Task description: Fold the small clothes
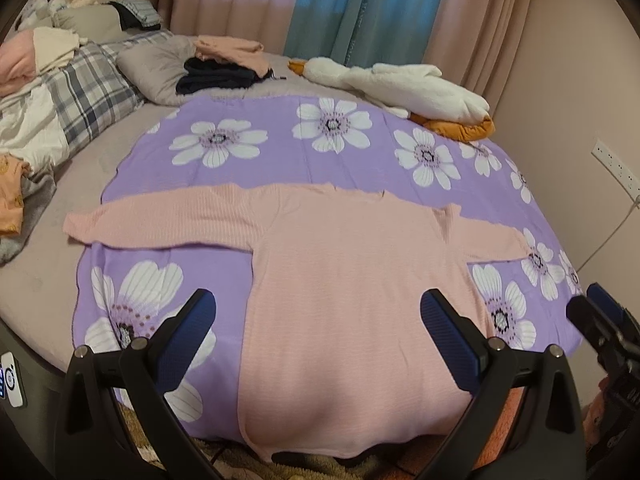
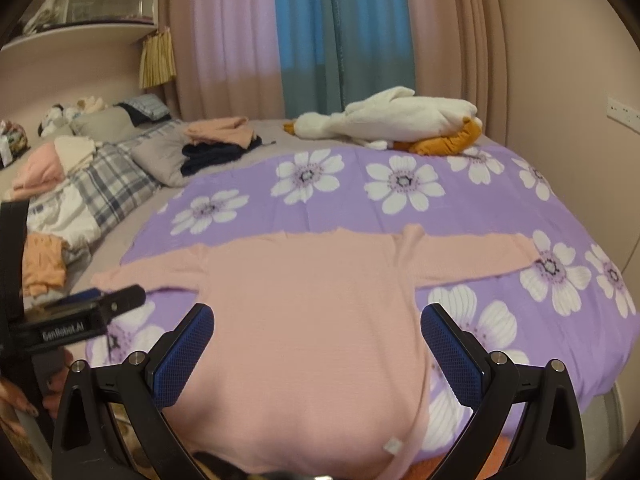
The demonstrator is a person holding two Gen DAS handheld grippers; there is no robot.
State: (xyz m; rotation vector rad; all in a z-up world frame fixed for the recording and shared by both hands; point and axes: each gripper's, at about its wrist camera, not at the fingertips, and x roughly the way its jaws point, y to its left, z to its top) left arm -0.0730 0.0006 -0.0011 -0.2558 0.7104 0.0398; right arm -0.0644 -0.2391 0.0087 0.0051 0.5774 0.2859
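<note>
A pink long-sleeved knit top (image 1: 352, 280) lies flat on a purple flowered sheet (image 1: 280, 148), sleeves spread left and right, hem hanging over the bed's near edge. It also shows in the right wrist view (image 2: 312, 312). My left gripper (image 1: 318, 308) is open and empty, above the top's lower part. My right gripper (image 2: 318, 322) is open and empty above the same area. The right gripper's tip shows at the right edge of the left wrist view (image 1: 600, 312); the left one shows at the left edge of the right wrist view (image 2: 100, 300).
A white plush goose (image 1: 400, 80) lies at the far side of the bed. Folded pink and dark clothes (image 1: 224, 64) sit by a grey pillow (image 1: 156, 68). A plaid quilt and loose clothes (image 1: 60, 108) pile at the left. Curtains (image 1: 320, 8) hang behind; a wall socket (image 1: 616, 164) is at the right.
</note>
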